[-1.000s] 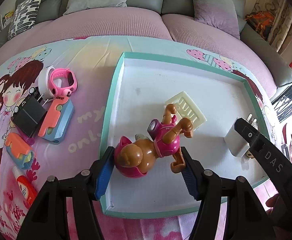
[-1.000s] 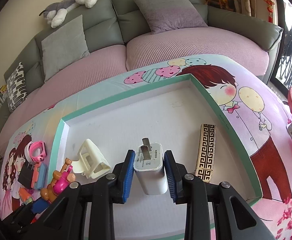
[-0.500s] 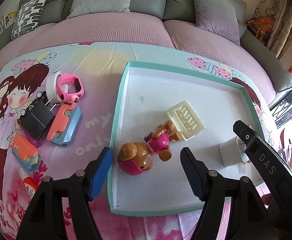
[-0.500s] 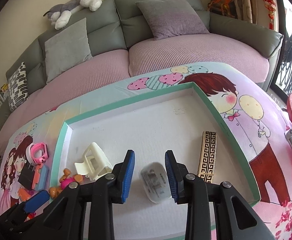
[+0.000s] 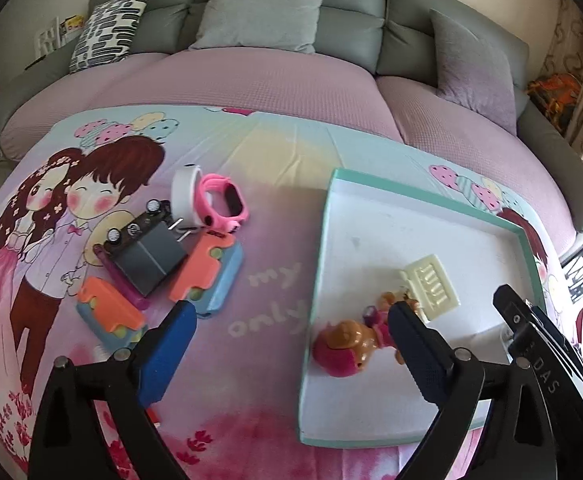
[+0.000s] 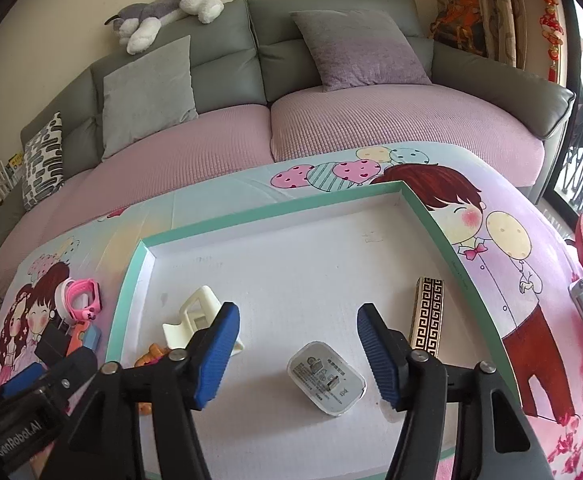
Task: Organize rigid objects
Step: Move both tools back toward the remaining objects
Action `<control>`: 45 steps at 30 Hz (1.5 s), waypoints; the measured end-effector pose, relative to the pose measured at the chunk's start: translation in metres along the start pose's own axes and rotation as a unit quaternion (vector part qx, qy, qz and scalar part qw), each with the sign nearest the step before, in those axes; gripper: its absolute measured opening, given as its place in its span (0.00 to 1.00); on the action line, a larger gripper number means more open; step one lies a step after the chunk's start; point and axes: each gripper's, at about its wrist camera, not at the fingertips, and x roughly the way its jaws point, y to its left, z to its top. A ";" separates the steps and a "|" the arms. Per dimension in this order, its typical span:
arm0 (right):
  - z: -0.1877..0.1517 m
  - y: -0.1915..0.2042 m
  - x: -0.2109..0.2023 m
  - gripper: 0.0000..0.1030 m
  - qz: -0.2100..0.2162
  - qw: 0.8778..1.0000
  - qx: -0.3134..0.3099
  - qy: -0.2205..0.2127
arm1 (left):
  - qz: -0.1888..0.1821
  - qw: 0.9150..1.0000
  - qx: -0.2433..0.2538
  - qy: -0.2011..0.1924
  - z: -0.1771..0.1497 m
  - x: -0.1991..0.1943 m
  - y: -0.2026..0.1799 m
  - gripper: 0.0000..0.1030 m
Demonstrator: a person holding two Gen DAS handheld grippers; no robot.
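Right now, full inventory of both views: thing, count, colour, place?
tray: 1, white with teal rim, on the cloth
charger: 1, white, lying in tray between right fingers
dog toy: 1, brown and pink, tray's left edge
holder: 1, cream, in tray beside dog toy
patterned box: 1, black and gold, tray's right side
watch: 1, pink, on cloth left of tray
black adapter: 1, cloth, left of tray
block toys: 2, orange and blue, beside adapter
plush dog: 1, grey and white, sofa back
left hand-held gripper: open, empty
right hand-held gripper: open, empty
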 end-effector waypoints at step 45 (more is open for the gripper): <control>-0.020 0.102 -0.016 1.00 0.136 0.987 -0.085 -0.031 | 0.129 0.974 -0.174 -0.072 0.006 -0.041 0.158 0.94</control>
